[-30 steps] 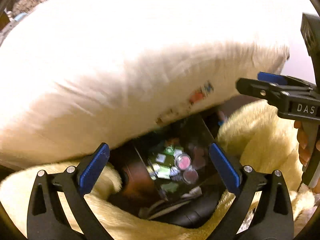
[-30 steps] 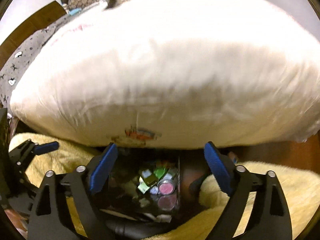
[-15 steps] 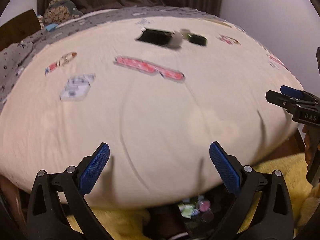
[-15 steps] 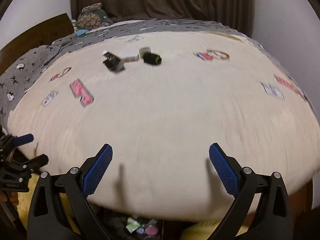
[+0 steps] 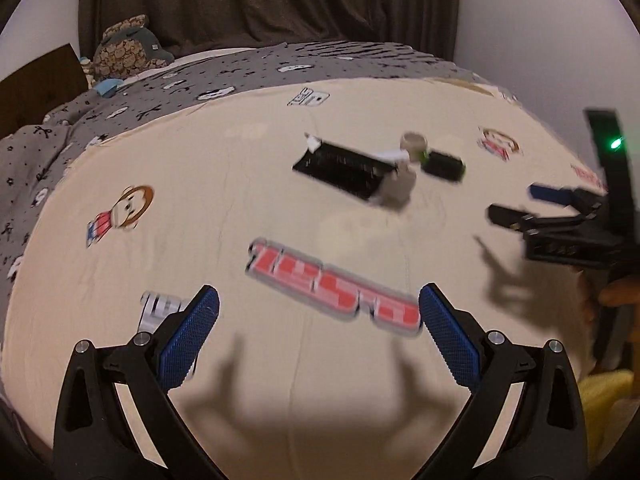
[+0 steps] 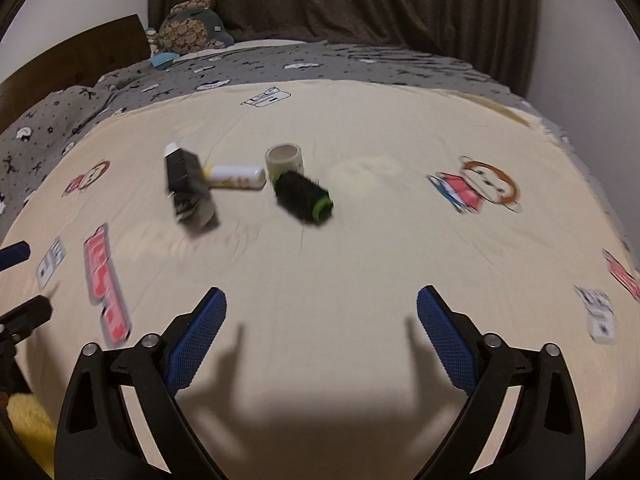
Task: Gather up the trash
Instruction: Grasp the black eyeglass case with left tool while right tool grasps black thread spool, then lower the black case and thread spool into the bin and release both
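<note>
Both claws were on the approach step, empty and over the cream bedspread [image 6: 360,264], with the trash not yet reached. The right gripper [image 6: 320,322] was spread wide with nothing between its pads; its jaws had just been closing a little, on nothing but air. The left gripper [image 5: 318,328] was likewise spread and empty.

From the right wrist view the litter lay in a loose cluster at about 11 to 12 o'clock, well apart from the fingertips: a black box [image 6: 188,192] at 11 o'clock, a white tube [image 6: 236,177] touching its far side, a small white cup [image 6: 285,159] nearer 12 o'clock, and a black cylinder with a green end [image 6: 305,199] just in front of the cup. From the left wrist view the same cluster sat at 12 to 1 o'clock, the black box [image 5: 340,168] nearest.

The next move probably called for carrying one claw forward and down over a single piece. The cylinder looked likely to roll on the soft cover, so the pads would best straddle its sides before closing.
</note>
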Motion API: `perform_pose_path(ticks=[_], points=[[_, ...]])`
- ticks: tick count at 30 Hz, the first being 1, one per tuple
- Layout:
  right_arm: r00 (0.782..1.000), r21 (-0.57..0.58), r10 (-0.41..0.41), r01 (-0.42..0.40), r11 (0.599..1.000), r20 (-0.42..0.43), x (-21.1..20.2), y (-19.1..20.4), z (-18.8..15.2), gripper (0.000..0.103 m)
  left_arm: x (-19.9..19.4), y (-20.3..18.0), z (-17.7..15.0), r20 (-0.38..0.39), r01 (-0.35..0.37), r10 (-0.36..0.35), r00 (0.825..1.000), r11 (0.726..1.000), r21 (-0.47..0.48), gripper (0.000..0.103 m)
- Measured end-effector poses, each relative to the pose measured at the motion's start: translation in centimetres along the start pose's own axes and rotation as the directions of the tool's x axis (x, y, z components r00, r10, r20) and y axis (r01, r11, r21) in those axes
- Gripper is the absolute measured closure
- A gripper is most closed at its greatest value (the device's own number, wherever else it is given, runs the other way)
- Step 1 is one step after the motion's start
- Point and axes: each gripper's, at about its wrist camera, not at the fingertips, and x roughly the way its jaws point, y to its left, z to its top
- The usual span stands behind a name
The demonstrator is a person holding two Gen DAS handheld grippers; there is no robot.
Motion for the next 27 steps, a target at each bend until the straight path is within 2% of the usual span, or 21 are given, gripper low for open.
perform_pose_path(ticks=[2,4,9,14,16,18,20,23,26,27], points=[[1.0,-0.006,-0.007,0.007,1.0,-0.009,1.8,-0.1,1.2,0.025,0.9,0.1,1.2,-0.003,0.016,-0.016,1.0,1.0,-0.014,0.009],[1.0,-0.011,-0.009,0.008,1.0,-0.016,2.7,0.0,1.9,0.028,1.9,0.3,2.7,0.0,0.028,-0.028,1.0,0.999,-0.033,0.012],[1.0,-0.027,0.0,-0.001,1.0,-0.015,4.2,0.1,3.4,0.029,4.5,0.4,6.3,0.006,0.044,-0.044,0.999,0.997,-0.068,0.015],[1.0,-0.065,0.003,-0.003,0.998,-0.012,5.3,0.6,4.4,0.029,8.1,0.4,8.4,-0.046,0.105,-0.111,0.993,0.986,-0.127,0.016],[1.0,-0.07,0.005,-0.006,0.998,-0.016,5.6,0.8,4.6,0.029,9.8,0.1,9.0,-0.071,0.089,-0.099,0.992,0.987,-0.134,0.018],[1.0,-0.078,0.014,-0.015,0.997,-0.022,6.0,0.9,4.8,0.03,11.3,-0.1,9.5,-0.097,0.085,-0.099,0.99,0.987,-0.139,0.025],[0.999,-0.086,0.025,-0.028,0.996,-0.032,6.3,1.0,4.9,0.045,12.5,-0.2,9.8,-0.114,0.092,-0.11,0.987,0.984,-0.151,0.042],[0.998,-0.106,0.044,-0.047,0.993,-0.034,6.3,1.4,4.9,0.059,13.8,-0.5,10.2,-0.137,0.117,-0.139,0.981,0.981,-0.155,0.058],[0.999,-0.13,0.032,-0.035,0.991,-0.029,6.0,2.0,4.7,0.062,13.7,-0.7,10.3,-0.127,0.133,-0.152,0.98,0.98,-0.149,0.073],[0.999,-0.131,0.033,-0.036,0.991,-0.025,5.7,2.0,4.6,0.064,13.5,-0.9,10.2,-0.122,0.134,-0.152,0.981,0.981,-0.142,0.074]])
